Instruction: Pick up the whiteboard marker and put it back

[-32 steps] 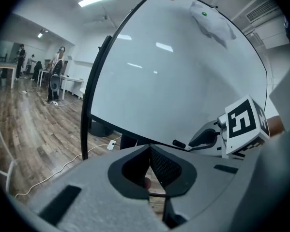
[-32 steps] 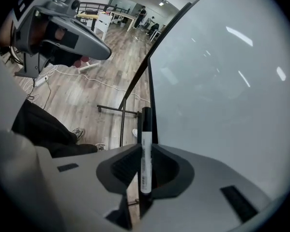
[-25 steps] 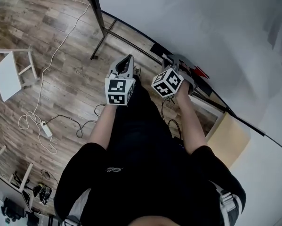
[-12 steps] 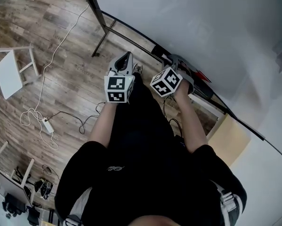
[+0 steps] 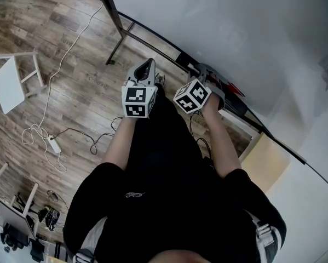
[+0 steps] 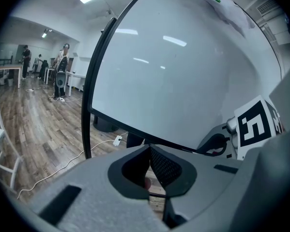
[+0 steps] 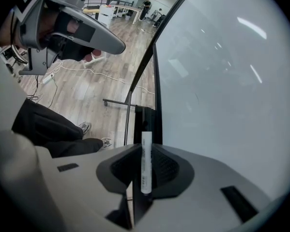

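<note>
Judging against a second ago, almost nothing has been moved: the fingers of the left gripper (image 6: 149, 148) are kept closed on nothing, while the whiteboard marker (image 7: 146, 163) is clamped lengthwise between the fingers of the right gripper (image 7: 144, 148), near the lower edge of the whiteboard (image 7: 222, 81). Pick-up is judged done; the return is still owed.

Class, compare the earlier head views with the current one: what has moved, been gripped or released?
Nothing visibly changed. Both grippers keep their places before the whiteboard's lower edge. The right gripper is shut on the whiteboard marker, and the left gripper is shut with nothing between its jaws.
</note>
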Demonstrator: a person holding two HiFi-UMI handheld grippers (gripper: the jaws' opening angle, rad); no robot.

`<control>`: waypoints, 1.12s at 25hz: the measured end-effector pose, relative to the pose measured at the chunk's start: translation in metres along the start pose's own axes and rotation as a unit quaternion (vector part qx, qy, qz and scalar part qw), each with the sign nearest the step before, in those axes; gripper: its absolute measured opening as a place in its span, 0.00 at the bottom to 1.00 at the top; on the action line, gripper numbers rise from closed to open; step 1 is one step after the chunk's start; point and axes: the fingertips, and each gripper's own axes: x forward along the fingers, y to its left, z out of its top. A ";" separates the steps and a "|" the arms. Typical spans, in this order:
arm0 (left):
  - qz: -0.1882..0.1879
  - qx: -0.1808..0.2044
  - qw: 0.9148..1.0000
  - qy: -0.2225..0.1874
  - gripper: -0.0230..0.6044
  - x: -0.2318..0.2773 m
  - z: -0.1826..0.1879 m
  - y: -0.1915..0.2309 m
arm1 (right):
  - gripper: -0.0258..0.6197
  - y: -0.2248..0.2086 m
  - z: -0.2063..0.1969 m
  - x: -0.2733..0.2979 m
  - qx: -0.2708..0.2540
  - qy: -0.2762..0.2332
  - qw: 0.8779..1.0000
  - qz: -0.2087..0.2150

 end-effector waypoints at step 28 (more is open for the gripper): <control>-0.024 0.023 0.999 -0.016 0.05 -0.035 0.004 -0.018 | 0.17 -0.018 0.013 -0.066 0.196 -0.172 0.962 -0.080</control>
